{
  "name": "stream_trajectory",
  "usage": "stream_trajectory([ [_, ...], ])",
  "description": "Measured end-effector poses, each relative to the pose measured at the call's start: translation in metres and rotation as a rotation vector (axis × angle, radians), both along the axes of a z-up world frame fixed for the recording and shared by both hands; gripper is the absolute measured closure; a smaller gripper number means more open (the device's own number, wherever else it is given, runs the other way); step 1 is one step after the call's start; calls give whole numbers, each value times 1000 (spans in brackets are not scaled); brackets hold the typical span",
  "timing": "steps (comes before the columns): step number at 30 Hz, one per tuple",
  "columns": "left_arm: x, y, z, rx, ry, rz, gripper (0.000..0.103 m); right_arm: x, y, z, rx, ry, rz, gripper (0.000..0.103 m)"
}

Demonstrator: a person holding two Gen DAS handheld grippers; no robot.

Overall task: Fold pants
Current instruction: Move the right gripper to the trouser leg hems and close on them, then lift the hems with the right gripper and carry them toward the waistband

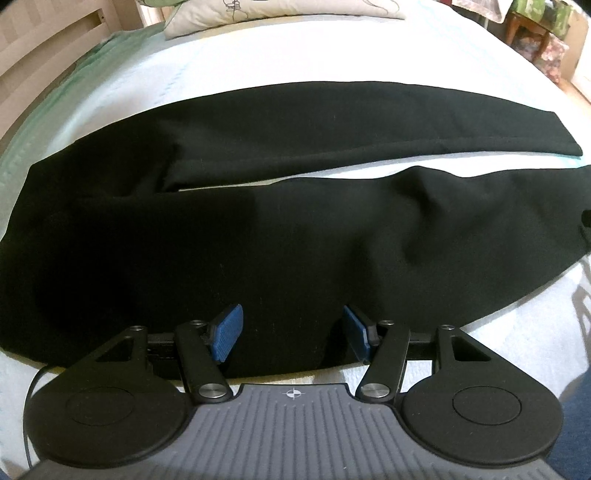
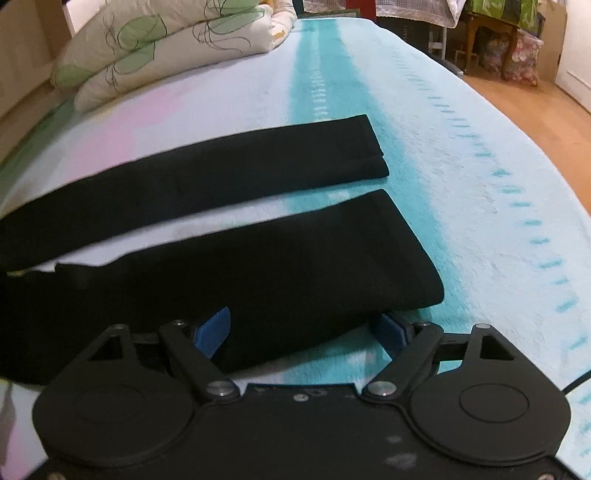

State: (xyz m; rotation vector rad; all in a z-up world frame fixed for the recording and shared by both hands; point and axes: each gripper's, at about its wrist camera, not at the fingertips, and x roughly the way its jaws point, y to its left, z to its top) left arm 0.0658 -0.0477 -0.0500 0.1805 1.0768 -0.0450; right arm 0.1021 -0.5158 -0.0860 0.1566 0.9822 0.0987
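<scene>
- Flat on the bed lie the black pants (image 1: 280, 236), spread lengthwise with the two legs side by side and a thin strip of bedspread (image 2: 443, 155) showing between them.
- Their far leg (image 2: 229, 162) lies smooth and straight; the near leg (image 2: 280, 258) is wider and rumpled, with a soft ridge toward its cuff end.
- At the near edge of the pants, the left gripper (image 1: 291, 334) has its blue pads spread wide over the dark cloth, holding nothing.
- Near the cuff of the near leg, the right gripper (image 2: 306, 334) is also spread wide; the hem lies between its pads, unpinched.
- Beyond the pants, a folded quilt (image 2: 155, 48) with green leaf print sits at the far end of the bed.
- Past the bed's right side from the pants, a wooden floor (image 2: 524, 107) and a wooden table (image 2: 491, 33) show.
</scene>
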Motion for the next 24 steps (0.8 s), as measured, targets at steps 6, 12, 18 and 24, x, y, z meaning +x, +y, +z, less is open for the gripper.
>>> stream_trajectory([
  [6,2,-3,2,10,-3,-7,45,8,-12,3,89,5,-64,96],
  [12,-3,-4,1,14,-33,-9,45,-1,-15,16,92,-13,-88,98],
  [18,-11,-6,3,6,-51,-33,45,-30,-29,31,92,12,-98,99],
  [24,-20,-12,3,18,-60,-100,45,-41,-39,12,83,53,-151,99],
])
